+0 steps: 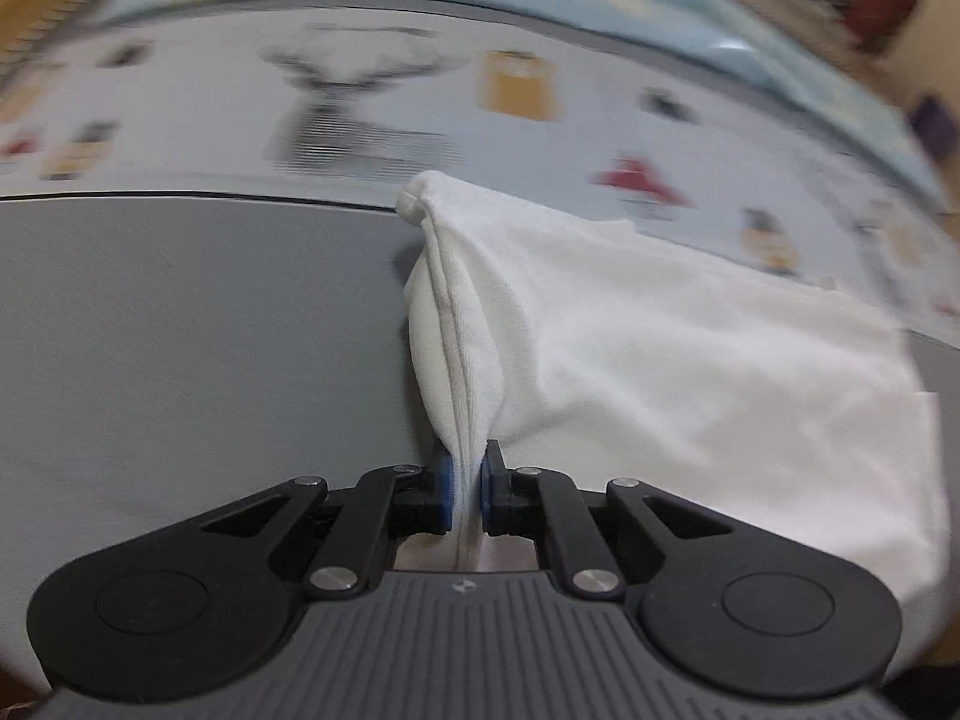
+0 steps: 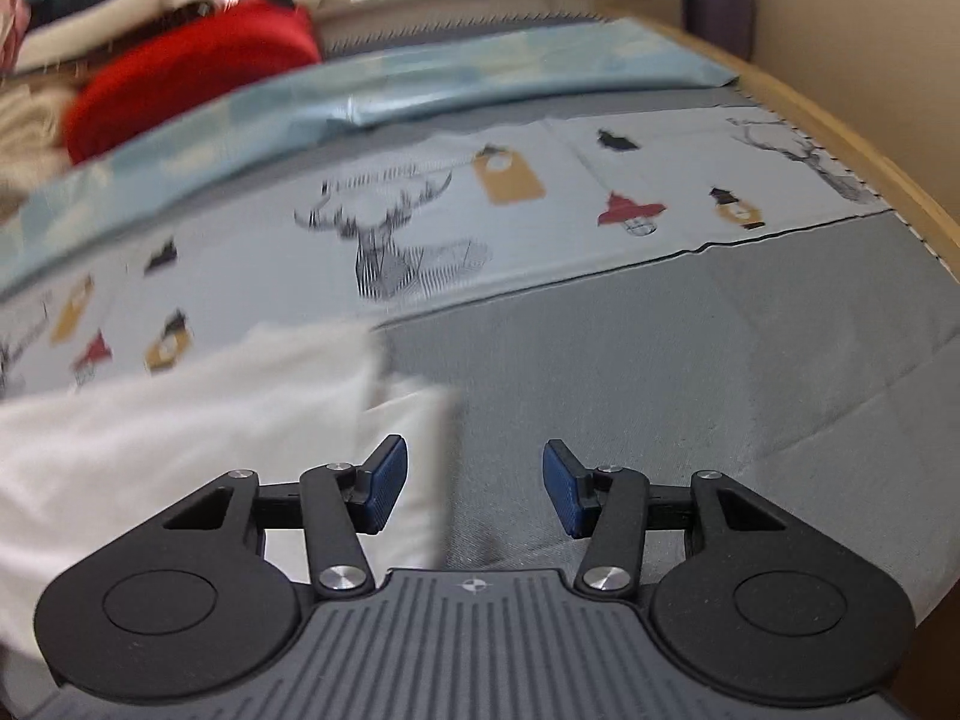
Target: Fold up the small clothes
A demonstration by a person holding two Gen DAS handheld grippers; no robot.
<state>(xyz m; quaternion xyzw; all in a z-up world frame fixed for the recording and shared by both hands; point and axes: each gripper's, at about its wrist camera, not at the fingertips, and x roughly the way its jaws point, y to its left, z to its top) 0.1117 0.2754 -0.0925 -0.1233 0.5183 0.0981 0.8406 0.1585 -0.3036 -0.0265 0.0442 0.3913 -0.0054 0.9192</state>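
1. We work over a bed whose grey fabric cover (image 2: 660,396) lies under a pale printed sheet with stag and lantern motifs (image 2: 420,228); a red folded garment (image 2: 192,78) sits on the pile far behind.
2. The small white knit garment (image 1: 690,360) lies on the grey cover, with its far edge on the printed sheet.
3. Our left gripper (image 1: 464,495) has its jaws pinched narrow on a bunched edge of the white garment, lifting it into a ridge.
4. Our right gripper (image 2: 474,489) stands with jaws apart and holds nothing, the garment just beside its left finger.
5. We judge a fold is beginning; next, the right jaws need their own grip on the edge.
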